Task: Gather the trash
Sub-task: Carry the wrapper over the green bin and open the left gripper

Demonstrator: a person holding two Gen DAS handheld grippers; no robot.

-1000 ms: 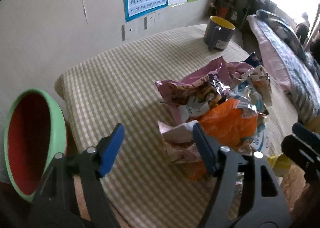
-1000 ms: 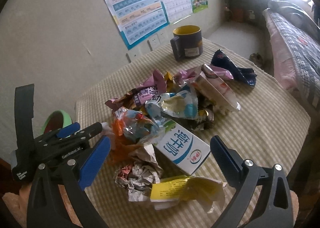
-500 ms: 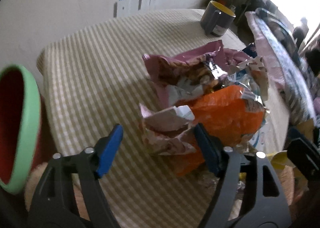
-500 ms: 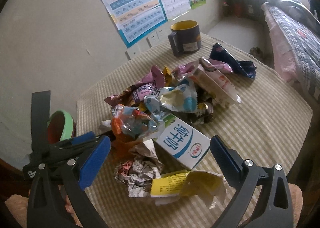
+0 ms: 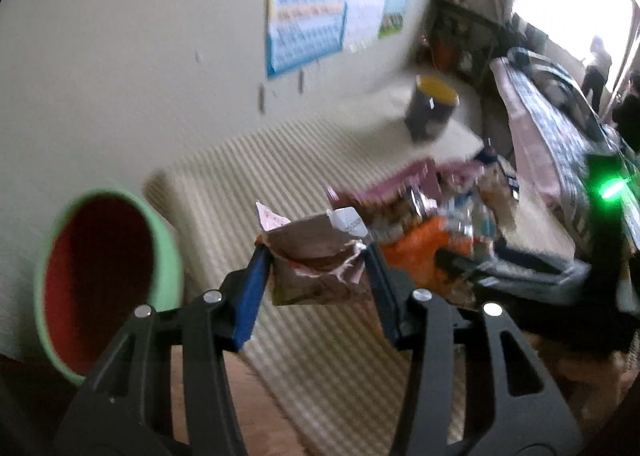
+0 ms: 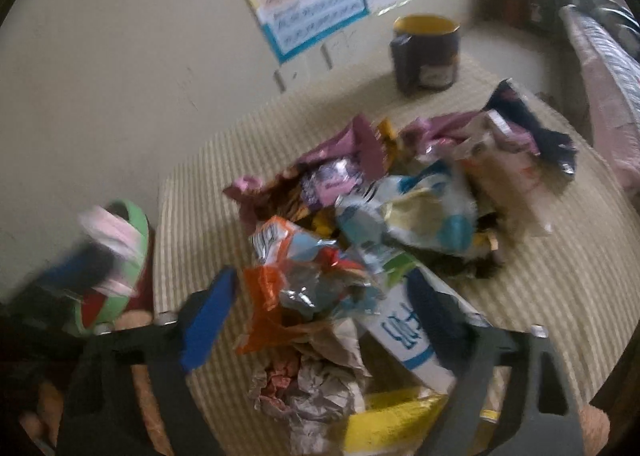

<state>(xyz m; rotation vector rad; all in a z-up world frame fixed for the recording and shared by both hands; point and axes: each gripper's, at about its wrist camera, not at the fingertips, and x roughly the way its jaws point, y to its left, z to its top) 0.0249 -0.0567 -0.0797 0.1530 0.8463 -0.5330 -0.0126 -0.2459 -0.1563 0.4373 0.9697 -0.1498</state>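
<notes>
Free room and obstacles. The checked tablecloth [image 5: 224,192] lies bare on the left and far side, between the green-rimmed bin [image 5: 100,276] at the near left and the wrapper heap [image 6: 400,208], leaving an open lane along the wall [image 5: 120,56]. The heap fills the middle and near right. A dark mug [image 6: 426,52] blocks the far edge; a bed [image 5: 560,136] bounds the right.

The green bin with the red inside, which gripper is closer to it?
Left. The left gripper, shut on a crumpled wrapper, is right beside the green bin. The right gripper is over the trash pile, farther away.
</notes>
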